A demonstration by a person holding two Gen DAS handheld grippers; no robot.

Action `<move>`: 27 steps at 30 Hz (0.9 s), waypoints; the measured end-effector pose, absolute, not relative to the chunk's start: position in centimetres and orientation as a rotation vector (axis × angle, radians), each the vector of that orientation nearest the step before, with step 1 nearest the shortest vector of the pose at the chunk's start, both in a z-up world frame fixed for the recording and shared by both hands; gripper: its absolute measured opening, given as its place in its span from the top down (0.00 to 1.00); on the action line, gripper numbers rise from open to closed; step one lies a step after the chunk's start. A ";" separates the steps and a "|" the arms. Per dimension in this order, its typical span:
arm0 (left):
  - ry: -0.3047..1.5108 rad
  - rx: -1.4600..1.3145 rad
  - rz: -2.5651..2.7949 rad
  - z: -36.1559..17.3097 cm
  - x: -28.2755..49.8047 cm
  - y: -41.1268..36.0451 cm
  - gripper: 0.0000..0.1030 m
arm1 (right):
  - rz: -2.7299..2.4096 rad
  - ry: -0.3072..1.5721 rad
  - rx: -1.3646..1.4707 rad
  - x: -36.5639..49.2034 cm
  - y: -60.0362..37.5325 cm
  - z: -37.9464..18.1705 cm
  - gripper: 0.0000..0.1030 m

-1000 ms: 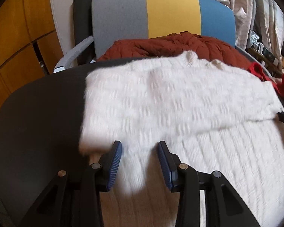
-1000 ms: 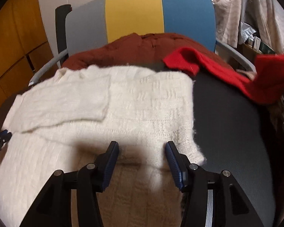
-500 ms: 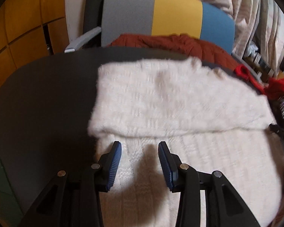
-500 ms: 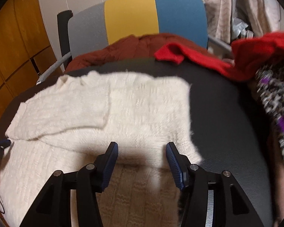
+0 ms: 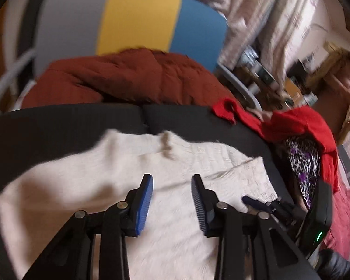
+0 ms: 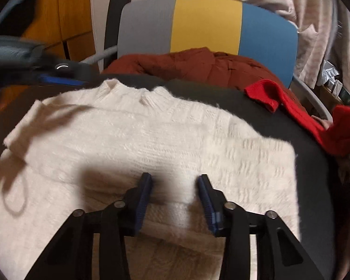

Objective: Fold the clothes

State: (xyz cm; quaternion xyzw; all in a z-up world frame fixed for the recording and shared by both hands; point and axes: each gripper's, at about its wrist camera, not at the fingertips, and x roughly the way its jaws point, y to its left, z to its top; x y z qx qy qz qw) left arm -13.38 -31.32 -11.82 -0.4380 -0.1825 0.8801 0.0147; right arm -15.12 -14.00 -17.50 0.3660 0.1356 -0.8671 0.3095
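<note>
Since a second ago the left wrist view has swung right: the chair (image 5: 137, 16) with grey, yellow and blue back panels sits further left in frame, and the red garment (image 5: 298, 128) plus a patterned purple-and-black cloth (image 5: 303, 163) now show on the right. Left gripper (image 5: 172, 200) jaws have just been closing somewhat, still apart, blue pads clear of each other, nothing pinched between them; the white knit sweater (image 5: 119, 172) lies below and ahead on the dark round table (image 5: 58, 121). Left view is motion-blurred, so sweater edges and knit pattern smear; bottom of the sweater is cut off by the gripper body. Right gripper (image 6: 175, 198) jaws also just closing a bit, gap remains, pads hover over the folded edge of the white knit sweater (image 6: 151, 135); cannot tell whether the tips touch the fabric, a dark shadow sits right between them. Sweater is spread flat, upper layer folded over the lower, collar toward the chair. Rust-brown garment (image 6: 198, 65) is heaped on the chair seat behind the table. Red garment (image 6: 303, 116) drapes off the table's right rim, part cut off by frame edge. In the right view the left gripper appears only as a blurred dark shape with a blue strip at upper left (image 6: 58, 74), jaws unreadable there. In the left view the right gripper (image 5: 256, 204) pokes in at lower right, mostly hidden behind its own black housing. Background shelves and curtains at right are too blurred to identify.
</note>
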 end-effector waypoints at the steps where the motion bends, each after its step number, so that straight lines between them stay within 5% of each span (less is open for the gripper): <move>1: -0.536 -1.386 2.719 -12.4 -14.6 -30.9 0.70 | -2.285 0.330 0.974 -15.3 -13.7 -17.5 0.55; 15: -0.481 -1.422 2.720 -18.2 -22.9 -29.5 0.73 | -2.294 0.292 0.964 -15.4 -13.4 -18.2 0.51; 27: -0.561 -1.331 2.850 -12.9 -17.5 -35.3 0.74 | -2.295 0.286 0.969 -15.6 -13.2 -18.3 0.50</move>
